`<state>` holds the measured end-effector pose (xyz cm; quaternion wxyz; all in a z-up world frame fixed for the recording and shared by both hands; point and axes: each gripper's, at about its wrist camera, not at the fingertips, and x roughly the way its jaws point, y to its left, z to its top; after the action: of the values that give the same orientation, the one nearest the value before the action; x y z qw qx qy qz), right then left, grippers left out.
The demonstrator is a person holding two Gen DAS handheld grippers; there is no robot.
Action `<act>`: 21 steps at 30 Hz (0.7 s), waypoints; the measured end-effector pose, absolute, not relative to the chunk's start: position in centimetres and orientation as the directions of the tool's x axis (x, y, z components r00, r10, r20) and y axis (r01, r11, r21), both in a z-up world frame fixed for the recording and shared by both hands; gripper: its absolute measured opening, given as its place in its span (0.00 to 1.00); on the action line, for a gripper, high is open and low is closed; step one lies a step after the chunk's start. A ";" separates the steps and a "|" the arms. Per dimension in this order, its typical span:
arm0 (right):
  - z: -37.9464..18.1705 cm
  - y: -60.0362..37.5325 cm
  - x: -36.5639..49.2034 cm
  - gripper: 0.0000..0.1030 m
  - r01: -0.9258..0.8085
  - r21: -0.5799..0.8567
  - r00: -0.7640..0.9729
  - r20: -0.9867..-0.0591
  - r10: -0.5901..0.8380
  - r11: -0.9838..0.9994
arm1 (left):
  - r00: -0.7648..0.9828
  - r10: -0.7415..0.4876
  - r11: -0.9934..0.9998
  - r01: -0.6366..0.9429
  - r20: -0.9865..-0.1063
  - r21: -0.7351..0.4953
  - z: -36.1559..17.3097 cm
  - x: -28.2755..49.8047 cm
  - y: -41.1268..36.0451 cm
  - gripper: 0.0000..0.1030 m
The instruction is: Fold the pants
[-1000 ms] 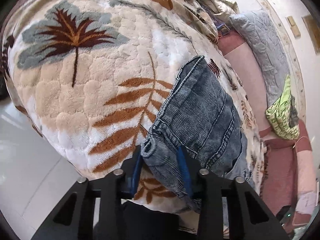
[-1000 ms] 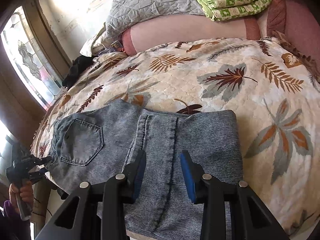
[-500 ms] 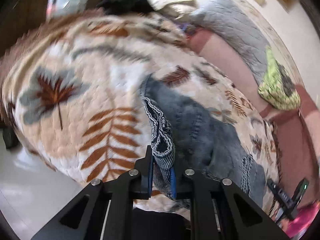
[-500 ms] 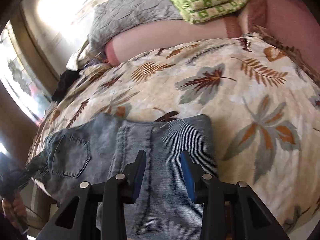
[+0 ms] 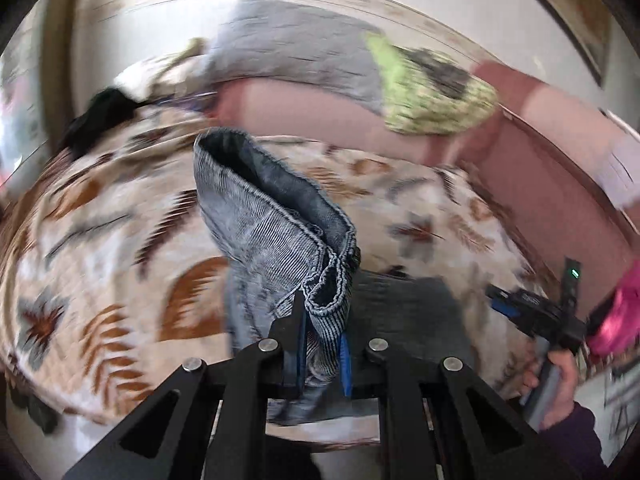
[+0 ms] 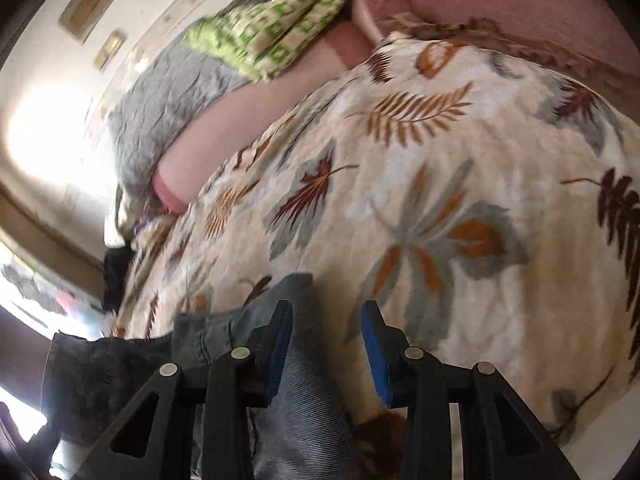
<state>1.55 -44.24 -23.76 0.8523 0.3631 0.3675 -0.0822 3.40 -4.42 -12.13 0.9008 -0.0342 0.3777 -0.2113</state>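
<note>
Nearest the left wrist camera, the left gripper (image 5: 322, 338) has its fingers clamped on a bunched edge of the faded blue-grey denim pants (image 5: 272, 216), the hem-like rim pinched between the blue pads. From that pinch a flap of the denim rises up and away from the fingers, its open, darker inside turned toward the camera, while the rest of the pants lies flat on the bed beneath and to the right. The right gripper (image 6: 326, 344), seen from its own camera, has its fingers spread apart and holds nothing; it hovers just above the far end of the flat denim.

The step in hand looks like a fold: one end is lifted to be carried over the flat part. The next move likely calls for swinging the held edge across and laying it down square on the lower layer, with the free gripper ready to steady or smooth the cloth.

The raised flap's long axis runs from the left fingers upward and away, toward the headboard side; how the flat part runs cannot be judged well through the blur.

Under it all lies the cream quilted bedspread with rust and grey leaves (image 6: 460, 200). Farther off sit a grey quilted pillow (image 5: 296, 48) and a green-and-white patterned folded cloth (image 6: 276, 28).
</note>
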 end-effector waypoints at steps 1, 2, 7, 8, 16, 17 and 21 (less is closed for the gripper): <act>-23.8 -44.7 1.4 0.38 0.414 0.566 0.721 -0.682 0.124 0.713 | 0.612 -0.423 0.898 0.384 -0.668 -0.216 -12.1 3.2 -6.0 0.13; -23.7 -45.1 1.2 0.38 0.421 0.572 0.724 -0.679 0.119 0.703 | 0.595 -0.443 0.884 0.416 -0.671 -0.214 -12.0 3.0 -7.9 0.13; -23.8 -47.7 0.1 0.38 0.457 0.606 0.741 -0.664 0.098 0.651 | 0.458 -0.507 0.799 0.567 -0.730 -0.199 -15.1 2.6 -18.1 0.14; -23.8 -48.1 0.0 0.38 0.463 0.610 0.741 -0.664 0.097 0.643 | 0.403 -0.513 0.787 0.574 -0.758 -0.228 -16.5 3.0 -19.6 0.17; -24.1 -47.6 0.7 0.47 0.435 0.593 0.723 -0.679 0.130 0.678 | 0.415 -0.548 0.779 0.569 -0.726 -0.264 -15.5 4.4 -17.3 0.29; -24.1 -47.2 1.0 0.47 0.422 0.591 0.720 -0.680 0.143 0.688 | 0.458 -0.525 0.801 0.550 -0.718 -0.235 -14.9 4.8 -16.1 0.40; -23.2 -44.6 1.9 0.47 0.331 0.582 0.733 -0.655 0.186 0.743 | 0.564 -0.398 0.888 0.434 -0.723 -0.151 -14.8 6.8 -12.1 0.45</act>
<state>1.86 -44.59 -23.16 0.8600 0.3559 0.3632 -0.0423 6.78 -12.06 -14.76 0.8840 0.0221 0.4032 -0.2354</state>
